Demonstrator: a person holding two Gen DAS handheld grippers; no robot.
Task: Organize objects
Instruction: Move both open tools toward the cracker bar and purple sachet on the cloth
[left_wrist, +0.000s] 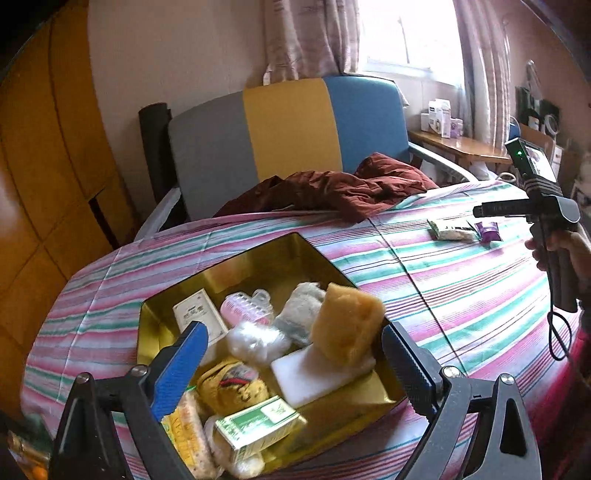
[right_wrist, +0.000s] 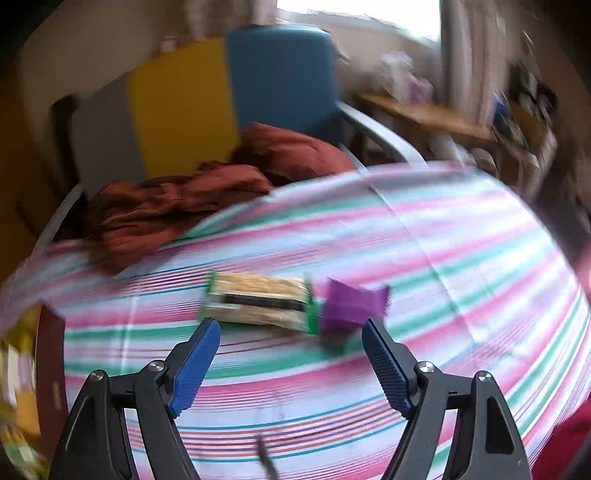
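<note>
A gold tin (left_wrist: 295, 254) is seen on the striped cloth (left_wrist: 461, 295), filled with a yellow sponge (left_wrist: 347, 325), a white block (left_wrist: 317, 373), a green box (left_wrist: 258, 424) and other small packets. Above the tin, the left gripper (left_wrist: 295, 354) is held with jaws spread and nothing grasped. Well to the right of the tin, a cracker packet (right_wrist: 258, 302) and a purple packet (right_wrist: 351, 306) are laid side by side, just beyond the right gripper (right_wrist: 290, 343), whose jaws are likewise parted and empty. A rust-red garment (left_wrist: 332, 188) is draped beyond the tin.
</note>
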